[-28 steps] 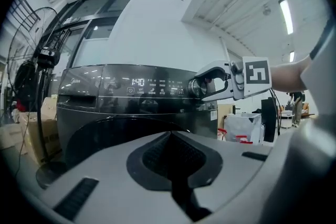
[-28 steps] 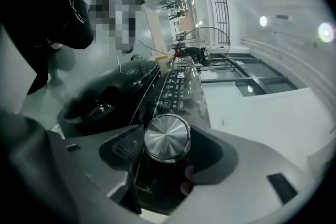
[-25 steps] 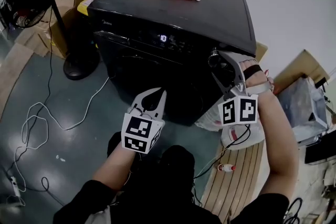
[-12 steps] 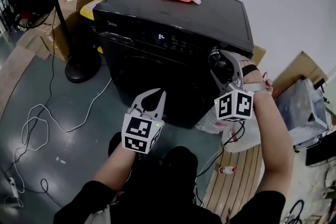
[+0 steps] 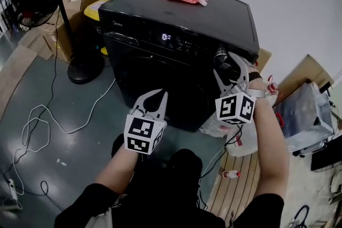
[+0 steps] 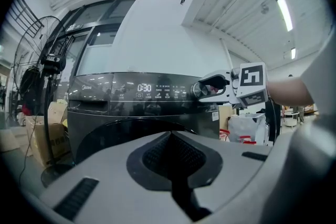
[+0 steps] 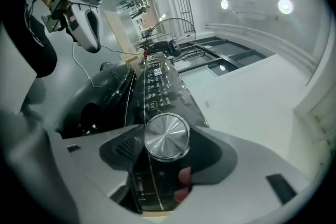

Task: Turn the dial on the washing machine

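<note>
Both jaws of the right claw (image 7: 168, 140) clamp the dial (image 7: 166, 135).

The black front-loading washing machine (image 5: 227, 14) stands upright, its display (image 5: 166, 37) lit. Its round, brushed-silver dial (image 7: 167, 136) sits at the control panel's (image 5: 187, 45) right end.

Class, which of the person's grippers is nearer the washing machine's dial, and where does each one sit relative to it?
Right. The right gripper is clamped on the dial. The left gripper hangs shut, lower and to the dial's left, well apart from it.
</note>
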{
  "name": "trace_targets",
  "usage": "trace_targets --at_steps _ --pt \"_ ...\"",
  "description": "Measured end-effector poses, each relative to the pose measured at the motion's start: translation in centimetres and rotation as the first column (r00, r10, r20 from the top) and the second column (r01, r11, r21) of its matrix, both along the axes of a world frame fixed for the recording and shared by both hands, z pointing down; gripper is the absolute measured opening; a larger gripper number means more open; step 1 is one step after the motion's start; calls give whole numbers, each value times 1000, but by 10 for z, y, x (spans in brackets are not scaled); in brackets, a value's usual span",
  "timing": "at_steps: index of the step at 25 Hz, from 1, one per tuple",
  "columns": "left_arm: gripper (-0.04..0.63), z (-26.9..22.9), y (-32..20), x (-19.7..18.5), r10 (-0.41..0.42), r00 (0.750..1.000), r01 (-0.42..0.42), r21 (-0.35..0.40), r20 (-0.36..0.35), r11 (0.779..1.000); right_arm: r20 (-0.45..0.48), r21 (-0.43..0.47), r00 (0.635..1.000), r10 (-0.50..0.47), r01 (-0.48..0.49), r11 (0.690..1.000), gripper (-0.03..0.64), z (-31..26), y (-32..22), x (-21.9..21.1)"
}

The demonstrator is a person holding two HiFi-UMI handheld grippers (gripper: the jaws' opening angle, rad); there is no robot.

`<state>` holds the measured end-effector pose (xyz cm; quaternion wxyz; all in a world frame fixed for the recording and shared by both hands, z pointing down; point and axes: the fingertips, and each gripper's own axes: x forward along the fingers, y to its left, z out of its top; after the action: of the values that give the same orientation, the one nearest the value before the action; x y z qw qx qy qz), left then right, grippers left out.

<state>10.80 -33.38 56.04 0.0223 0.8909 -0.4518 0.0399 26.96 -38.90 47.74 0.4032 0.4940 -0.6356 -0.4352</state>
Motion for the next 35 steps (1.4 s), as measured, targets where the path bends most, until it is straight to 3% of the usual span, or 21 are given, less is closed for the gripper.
trace_targets --at_steps 5,14,20,23,29,35 --pt "6 2 0 1 6 1000 -6 -1 3 1000 128 27 991 37 -41 999 279 -2 -1 2" --pt "7 2 -2 0 6 1000 -6 1 2 1000 204 42 977 53 -63 997 279 -2 -1 3" --pt "7 3 -3 1 8 1000 -8 0 3 1000 301 57 951 67 -88 995 279 -5 -1 4" --pt "7 3 -4 1 8 1000 -8 -1 0 1000 378 65 923 76 -108 992 279 -6 0 6" --pt "6 5 -7 2 7 1000 -7 -3 2 1000 559 104 828 45 -123 987 279 -9 -2 5" --pt "6 4 -7 2 8 1000 -8 -2 2 1000 636 114 770 41 -146 983 279 -11 -1 6"
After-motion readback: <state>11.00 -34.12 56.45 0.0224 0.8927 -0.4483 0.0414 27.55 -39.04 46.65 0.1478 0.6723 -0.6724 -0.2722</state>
